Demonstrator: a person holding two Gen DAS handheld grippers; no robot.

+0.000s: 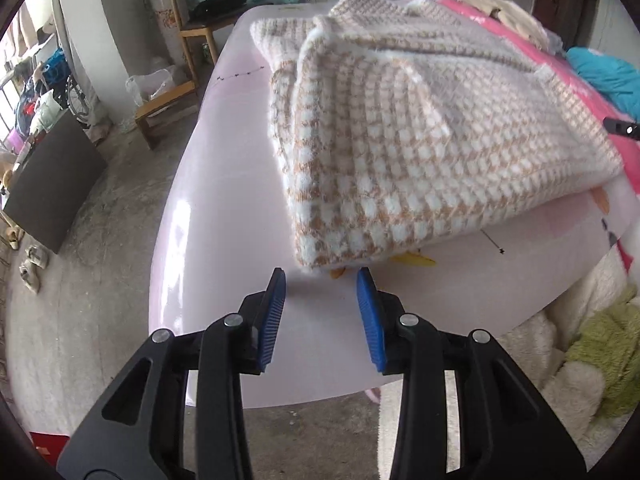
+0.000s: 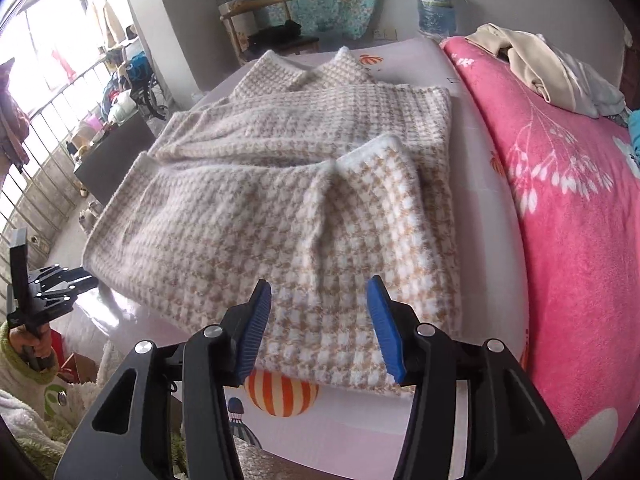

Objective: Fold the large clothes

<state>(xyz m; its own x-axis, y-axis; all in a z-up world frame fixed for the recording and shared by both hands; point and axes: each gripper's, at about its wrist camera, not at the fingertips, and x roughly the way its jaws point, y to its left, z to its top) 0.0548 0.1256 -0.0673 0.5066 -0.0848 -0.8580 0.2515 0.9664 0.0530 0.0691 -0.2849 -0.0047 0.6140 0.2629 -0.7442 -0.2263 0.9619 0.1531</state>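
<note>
A fuzzy beige-and-white houndstooth sweater (image 1: 400, 140) lies folded in layers on the pale pink sheet (image 1: 240, 200). My left gripper (image 1: 322, 276) stands open just short of the sweater's near corner, with only bare sheet between its blue pads. In the right wrist view the same sweater (image 2: 280, 184) spreads wide, one folded flap on top at the near right. My right gripper (image 2: 320, 284) hovers open over the sweater's near edge, its pads clear of the fabric. The left gripper (image 2: 52, 284) also shows at the far left there, held by a hand in a green cuff.
A bright pink floral blanket (image 2: 560, 200) covers the bed's right side, with a heap of beige and white clothes (image 2: 540, 64) on it. A wooden chair (image 1: 192, 28) and a water bottle (image 2: 436, 8) stand beyond the bed. A dark board (image 1: 52, 188) leans on the concrete floor.
</note>
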